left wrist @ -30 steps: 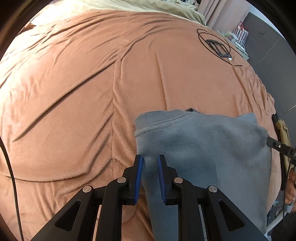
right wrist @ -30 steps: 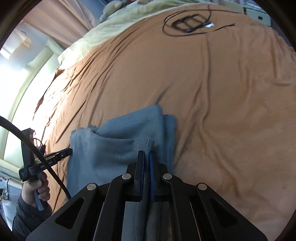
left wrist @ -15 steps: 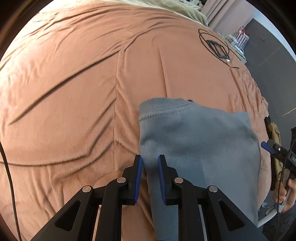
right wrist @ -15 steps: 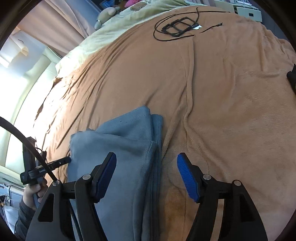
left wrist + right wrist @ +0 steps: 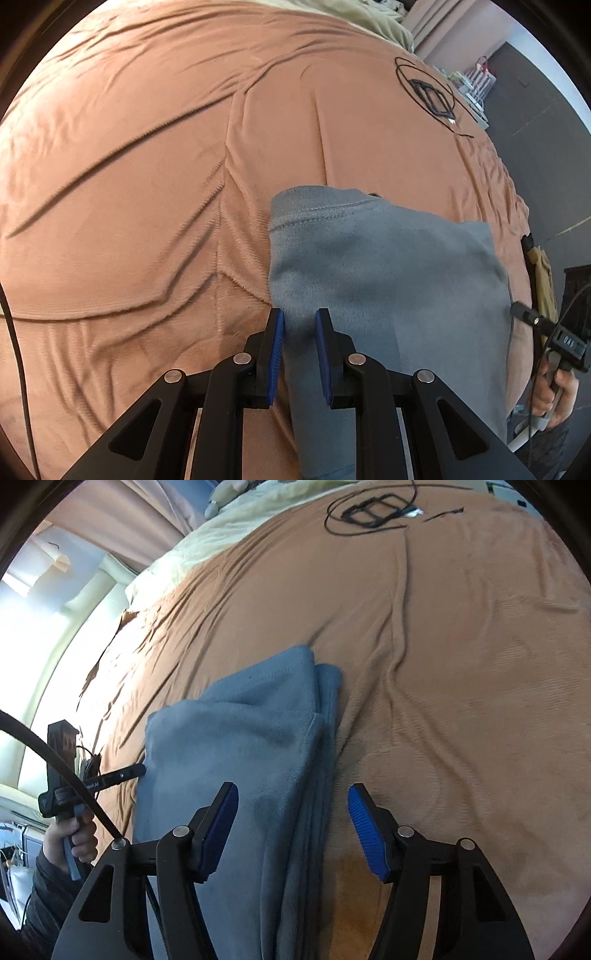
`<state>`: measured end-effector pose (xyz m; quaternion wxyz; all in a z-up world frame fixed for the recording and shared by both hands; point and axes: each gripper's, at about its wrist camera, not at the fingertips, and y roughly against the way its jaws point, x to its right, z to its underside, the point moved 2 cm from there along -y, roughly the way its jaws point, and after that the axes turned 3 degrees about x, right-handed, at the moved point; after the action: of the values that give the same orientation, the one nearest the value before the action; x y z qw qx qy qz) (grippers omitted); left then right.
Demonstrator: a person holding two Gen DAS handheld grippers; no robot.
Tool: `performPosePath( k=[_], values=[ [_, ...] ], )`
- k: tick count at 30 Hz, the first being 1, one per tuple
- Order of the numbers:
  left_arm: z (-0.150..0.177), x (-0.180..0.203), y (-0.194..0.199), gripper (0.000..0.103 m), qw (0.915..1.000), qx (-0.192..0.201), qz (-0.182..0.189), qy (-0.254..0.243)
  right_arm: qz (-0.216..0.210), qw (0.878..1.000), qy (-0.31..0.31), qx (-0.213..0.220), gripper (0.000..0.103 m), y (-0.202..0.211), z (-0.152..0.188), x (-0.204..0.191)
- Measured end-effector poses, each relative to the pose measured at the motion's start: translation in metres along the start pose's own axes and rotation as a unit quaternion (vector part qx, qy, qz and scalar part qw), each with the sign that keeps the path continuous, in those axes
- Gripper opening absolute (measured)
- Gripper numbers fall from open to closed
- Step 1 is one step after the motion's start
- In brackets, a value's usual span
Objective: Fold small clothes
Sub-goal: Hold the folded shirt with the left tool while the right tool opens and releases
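**Grey garment folded on the bed, one side let go**

The grey fleece garment (image 5: 388,273) lies folded on the brown bedspread (image 5: 129,184). The left gripper (image 5: 299,345) pinches its near left edge, jaws narrow on the cloth. The right gripper (image 5: 291,827) has just been opening; its jaws stand wide over the layered right edge, not pressing. The garment's near end is cut off below.

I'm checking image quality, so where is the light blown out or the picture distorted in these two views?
Right wrist view: window at left is blown out, washing the brown blanket edge. Left wrist view: evenly lit, slightly soft. Both: fisheye bulges the bed, dark corners; grey garment stays clear.
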<state>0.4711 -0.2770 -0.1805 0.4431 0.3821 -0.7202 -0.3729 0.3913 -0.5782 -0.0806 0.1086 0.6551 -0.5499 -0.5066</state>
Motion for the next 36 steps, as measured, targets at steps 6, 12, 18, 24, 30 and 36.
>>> performPosePath(
  k=[6, 12, 18, 24, 30, 36],
  values=[
    [-0.005, -0.011, -0.009, 0.021, 0.9992, -0.006, 0.018, 0.036, -0.026, 0.999, -0.027, -0.024, 0.060, -0.018, -0.010, 0.013],
    [-0.008, -0.019, -0.009, 0.025, 0.9976, -0.014, 0.033, 0.060, -0.073, 0.996, -0.052, -0.021, 0.051, -0.029, -0.024, 0.028],
    [-0.002, -0.025, -0.005, 0.029, 0.9968, -0.018, 0.044, 0.064, -0.066, 0.996, -0.054, -0.020, 0.024, -0.033, -0.024, 0.040],
    [-0.006, -0.027, -0.011, 0.030, 0.9936, -0.012, 0.074, 0.084, -0.085, 0.995, -0.046, 0.004, 0.014, -0.011, -0.016, 0.034],
    [-0.012, -0.029, -0.013, 0.030, 0.9903, -0.005, 0.106, 0.090, -0.062, 0.997, -0.041, -0.005, 0.022, -0.014, -0.008, 0.036],
    [-0.014, -0.028, -0.016, 0.030, 0.9902, 0.004, 0.108, 0.089, -0.065, 0.997, -0.037, -0.015, 0.043, -0.019, -0.005, 0.028]
  ],
)
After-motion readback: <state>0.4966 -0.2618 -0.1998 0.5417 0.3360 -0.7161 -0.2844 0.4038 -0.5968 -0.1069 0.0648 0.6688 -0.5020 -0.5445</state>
